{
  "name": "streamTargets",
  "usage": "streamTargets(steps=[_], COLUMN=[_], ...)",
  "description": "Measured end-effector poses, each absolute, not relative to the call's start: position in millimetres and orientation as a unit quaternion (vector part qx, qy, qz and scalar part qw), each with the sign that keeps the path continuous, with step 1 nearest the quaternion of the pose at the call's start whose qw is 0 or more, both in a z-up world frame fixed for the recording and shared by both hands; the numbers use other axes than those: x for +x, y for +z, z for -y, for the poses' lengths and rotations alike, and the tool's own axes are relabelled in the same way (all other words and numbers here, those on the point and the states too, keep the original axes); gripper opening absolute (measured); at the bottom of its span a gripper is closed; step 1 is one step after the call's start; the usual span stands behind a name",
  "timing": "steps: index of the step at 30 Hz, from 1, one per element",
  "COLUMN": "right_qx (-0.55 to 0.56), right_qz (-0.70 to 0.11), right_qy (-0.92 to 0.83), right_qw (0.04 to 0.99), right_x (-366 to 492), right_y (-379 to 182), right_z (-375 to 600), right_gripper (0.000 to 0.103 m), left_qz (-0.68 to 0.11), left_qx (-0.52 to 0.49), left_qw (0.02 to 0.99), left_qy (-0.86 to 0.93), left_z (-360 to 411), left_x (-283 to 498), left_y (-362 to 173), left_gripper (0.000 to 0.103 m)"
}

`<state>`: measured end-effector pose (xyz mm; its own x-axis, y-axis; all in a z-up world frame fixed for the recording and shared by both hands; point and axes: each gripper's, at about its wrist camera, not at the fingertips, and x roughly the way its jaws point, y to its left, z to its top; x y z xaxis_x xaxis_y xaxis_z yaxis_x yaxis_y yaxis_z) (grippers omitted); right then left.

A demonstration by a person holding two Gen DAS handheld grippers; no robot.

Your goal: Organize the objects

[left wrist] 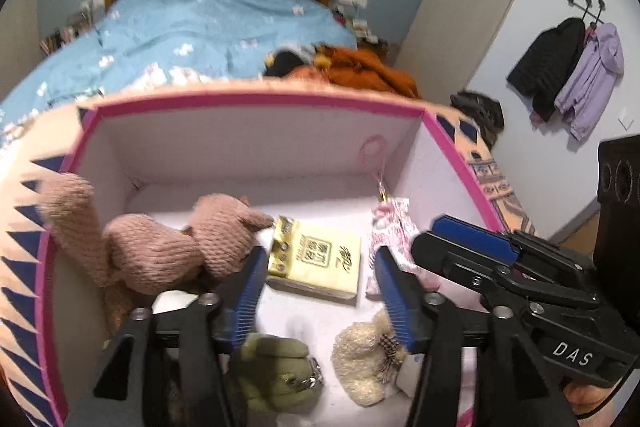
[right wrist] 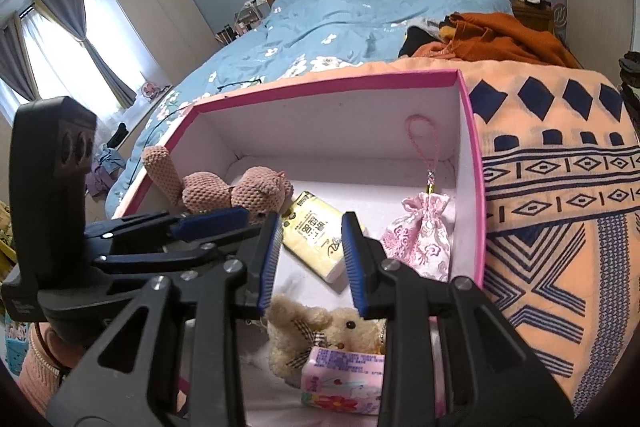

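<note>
Over the pink-rimmed box [left wrist: 256, 107] on the bed, you held both the left gripper [left wrist: 320, 279] and right gripper [right wrist: 310, 259] parted and empty above the toys gathered inside, the pink knitted bear [left wrist: 168, 247] against its wall, its near edge cut off.

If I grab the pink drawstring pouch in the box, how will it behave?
The pink pouch looks like soft embroidered fabric, so it will probably squash and sag. Its braided loop would likely dangle and could snag. It seems light.
</note>
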<state>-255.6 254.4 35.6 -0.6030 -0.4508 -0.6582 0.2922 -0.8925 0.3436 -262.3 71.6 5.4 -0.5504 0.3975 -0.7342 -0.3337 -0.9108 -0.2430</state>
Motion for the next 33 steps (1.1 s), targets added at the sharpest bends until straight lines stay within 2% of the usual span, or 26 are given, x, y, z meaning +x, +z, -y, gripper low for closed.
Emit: streamTargets(steps=[3,4,8,9,10,13,16,33], right_qx=[0.369,0.356,0.313,0.301,0.291,0.26,0.242,0.282], right_qz=[0.096,0.089,0.074,0.068,0.062,0.038,0.023,0.015], right_qy=[-0.9,-0.907,-0.924,-0.929,-0.932,-0.942,-0.948,-0.937], right_qw=[0.21,0.209,0.205,0.205,0.205,0.207,0.207,0.203], right_x=[-240,-232,-204,-195,-186,-155,-128,-42], right_y=[43,47,58,60,61,63,60,2], right_z=[-259,-260,-263,-263,-262,-258,-254,-236], right_gripper=[0.045,0.052,0.077,0.079,0.081,0.087,0.1,0.102], left_qz=[0.036,0.041,0.048,0.041,0.035,0.025,0.036,0.017], left_qx=[-0.382,-0.364,-0.307,-0.294,-0.28,-0.246,-0.242,-0.283], left_qw=[0.196,0.193,0.182,0.174,0.169,0.16,0.155,0.095], left_qy=[0.903,0.91,0.933,0.939,0.944,0.955,0.957,0.954], left_z=[-62,-58,-46,-45,-44,-39,-30,-18], left_x=[-244,-236,-203,-194,-185,-154,-132,-48], left_y=[16,20,32,34,36,37,32,-11], left_gripper=[0.081,0.086,0.088,0.093,0.103,0.103,0.103,0.103])
